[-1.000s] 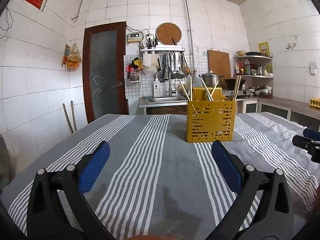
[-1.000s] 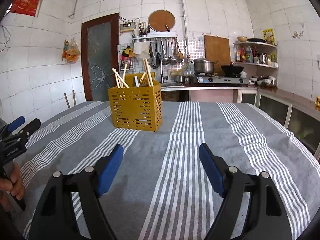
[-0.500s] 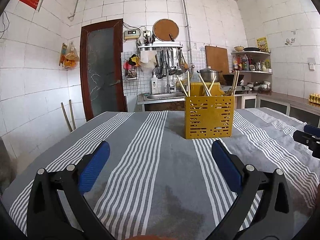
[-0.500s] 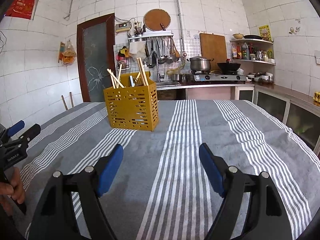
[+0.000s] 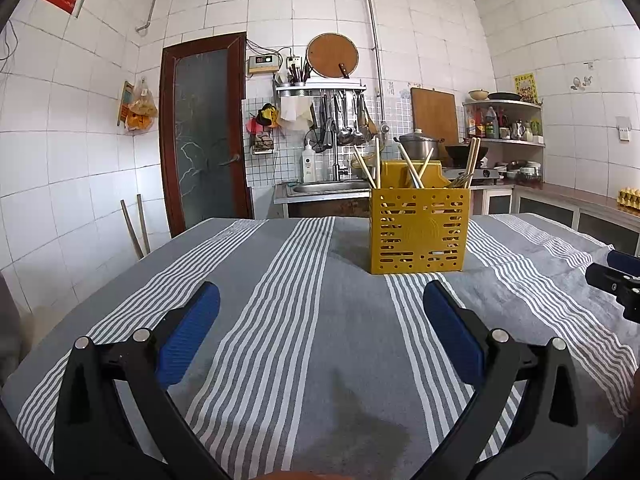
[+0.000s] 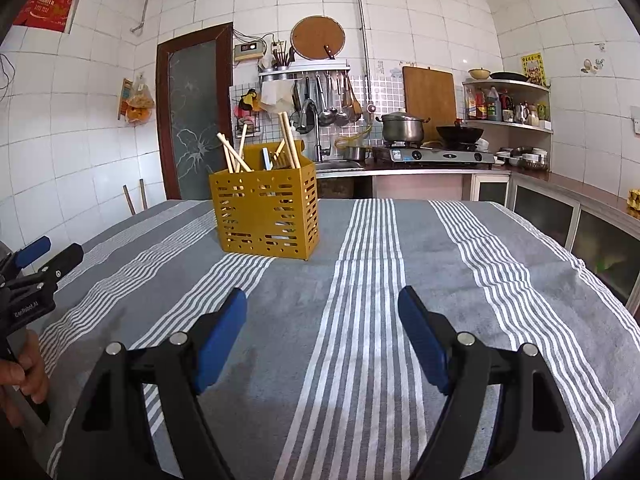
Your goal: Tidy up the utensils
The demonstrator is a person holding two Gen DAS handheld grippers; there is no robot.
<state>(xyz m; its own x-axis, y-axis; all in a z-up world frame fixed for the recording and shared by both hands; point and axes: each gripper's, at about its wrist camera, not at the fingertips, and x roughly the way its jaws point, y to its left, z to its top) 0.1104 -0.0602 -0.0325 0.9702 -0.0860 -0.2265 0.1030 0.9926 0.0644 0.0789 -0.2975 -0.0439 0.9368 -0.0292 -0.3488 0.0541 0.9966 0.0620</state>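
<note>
A yellow slotted utensil holder (image 5: 419, 229) (image 6: 267, 212) stands upright on the striped tablecloth, far ahead of both grippers. Several wooden chopsticks (image 5: 410, 170) (image 6: 234, 156) lean inside it. My left gripper (image 5: 320, 300) hovers low over the cloth, open, with nothing between its blue pads. My right gripper (image 6: 322, 304) is likewise open and empty, near the table's front edge. Each gripper shows at the edge of the other's view: the right one's tips (image 5: 616, 276) and the left one (image 6: 36, 264), held by a hand (image 6: 24, 372).
The grey and white striped tablecloth (image 5: 304, 320) covers the whole table. Behind it run a sink counter (image 5: 324, 190), a gas stove with a pot and wok (image 6: 432, 148), corner shelves (image 6: 508, 108) and a brown door (image 5: 204, 128).
Both views tilted slightly, so the holder sits a little lower in frame. The grippers stay in place, open as before.
</note>
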